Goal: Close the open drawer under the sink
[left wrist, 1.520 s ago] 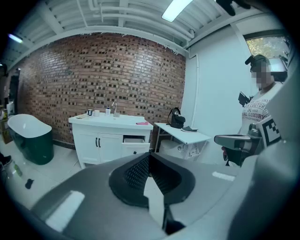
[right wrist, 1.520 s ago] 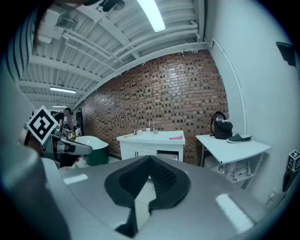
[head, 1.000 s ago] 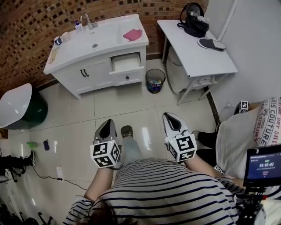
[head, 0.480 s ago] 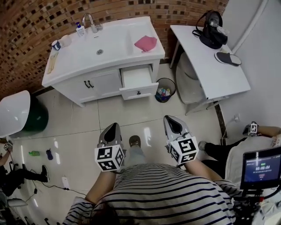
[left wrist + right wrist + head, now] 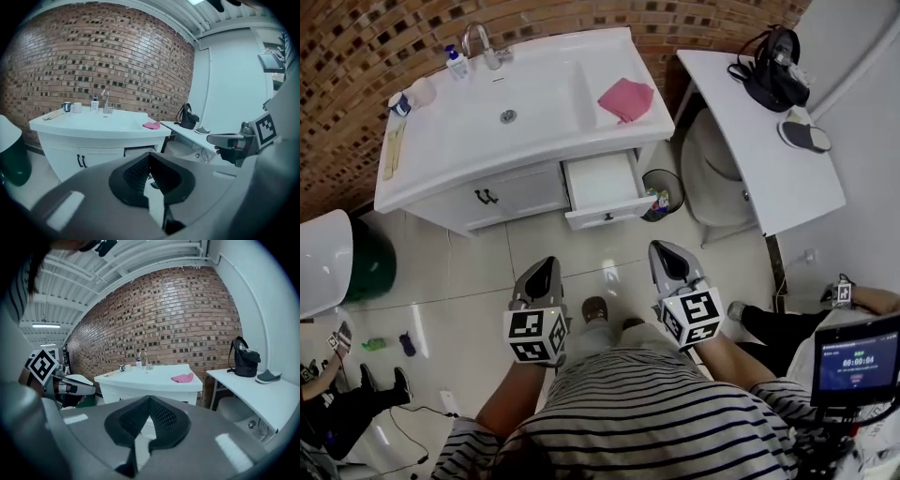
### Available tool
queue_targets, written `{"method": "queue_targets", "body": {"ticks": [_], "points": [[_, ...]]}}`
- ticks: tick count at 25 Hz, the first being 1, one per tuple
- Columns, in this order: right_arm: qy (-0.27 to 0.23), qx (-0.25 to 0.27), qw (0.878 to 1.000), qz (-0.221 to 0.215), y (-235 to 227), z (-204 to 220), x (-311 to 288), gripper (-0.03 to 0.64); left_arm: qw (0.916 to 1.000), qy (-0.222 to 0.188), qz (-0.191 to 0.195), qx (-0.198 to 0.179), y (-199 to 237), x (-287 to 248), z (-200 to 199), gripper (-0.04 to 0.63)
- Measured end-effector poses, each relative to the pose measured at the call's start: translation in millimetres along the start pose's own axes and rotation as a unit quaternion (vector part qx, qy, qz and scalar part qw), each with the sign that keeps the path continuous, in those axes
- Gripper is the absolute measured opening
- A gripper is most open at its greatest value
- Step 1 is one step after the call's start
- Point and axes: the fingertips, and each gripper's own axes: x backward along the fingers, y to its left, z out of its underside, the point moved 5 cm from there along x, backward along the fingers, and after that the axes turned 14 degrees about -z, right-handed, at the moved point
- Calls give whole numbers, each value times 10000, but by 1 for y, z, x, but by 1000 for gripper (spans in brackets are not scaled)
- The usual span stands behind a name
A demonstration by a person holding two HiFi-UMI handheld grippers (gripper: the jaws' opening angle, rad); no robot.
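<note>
1. Task item: drawer (image 5: 602, 183). It sits under the right end of the sink unit (image 5: 516, 112) and is pulled out, w/ the white inside showing and apparently empty. The front panel faces you. It lies at approx. 12 o'clock from your grippers, across bare floor (image 5: 478, 272).
2. L gripper (image 5: 540, 272): jaws together tip to tip, nothing btwn them. You hold it low in front of you, pointing to 12 o'clock. It is well apart from the drawer, no contact.
3. R gripper (image 5: 667, 255): jaws likewise closed and empty. The drawer front is at approx. 11 o'clock from it, well apart.
4. Other items:
   - pink cloth (image 5: 626, 98) on the counter, at 12 o'clock of the drawer
   - bin (image 5: 661, 192) just beside the drawer front, at its 3 o'clock
   - side table (image 5: 769, 159) further to 3 o'clock, w/ black bag (image 5: 773, 70) and slipper (image 5: 804, 134) on it
   - tap (image 5: 478, 42) at the back of the counter, approx. 11 o'clock
   - cabinet doors (image 5: 506, 192) at 9 o'clock of the drawer, shut
5. Progress: nothing done yet as far as seen, since the drawer stands open and neither tool touches it. Probably left for you: close the gap, set a closed tip on the front panel, and push toward 12 o'clock till it is flush w/ the cabinet doors.
6. Risk (est.): the bin crowds the drawer's right corner, so come in from the left or centre of the panel.
</note>
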Motion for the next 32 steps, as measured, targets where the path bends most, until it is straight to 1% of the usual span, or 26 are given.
{"method": "queue_targets", "body": {"ticks": [5, 8, 12, 15, 18, 23, 26, 28, 29, 30, 32], "points": [[200, 47, 9997, -145, -15, 17, -33, 2, 10000, 58, -72, 19, 5, -27, 4, 15], [363, 122, 9989, -277, -23, 36, -49, 2, 9998, 155, -146, 48, 5, -43, 21, 15], [394, 282, 9981, -377, -42, 71, -82, 2, 9998, 123, -136, 90, 5, -77, 52, 15], [383, 259, 9987, -220, -62, 110, -109, 2, 9997, 61, -159, 158, 6, -109, 84, 15], [409, 116, 9991, -10, -81, 153, -134, 2, 9995, 52, -159, 253, 7, -141, 118, 15], [529, 55, 9985, 92, -104, 215, -174, 2, 9998, 4, 6, 201, 3, -183, 166, 15], [488, 93, 9985, 208, -115, 236, -193, 2, 9995, 90, 38, 294, 5, -200, 187, 15], [506, 140, 9983, 261, -120, 244, -203, 2, 9993, 139, 21, 353, 7, -207, 192, 15], [507, 152, 9982, 266, -121, 246, -207, 31, 9991, 165, 17, 392, 8, -209, 193, 15], [502, 154, 9983, 271, -121, 247, -209, 41, 9989, 189, 22, 436, 9, -210, 194, 15], [477, 151, 9983, 283, -121, 247, -214, 41, 9987, 198, 49, 477, 10, -212, 192, 15]]}}
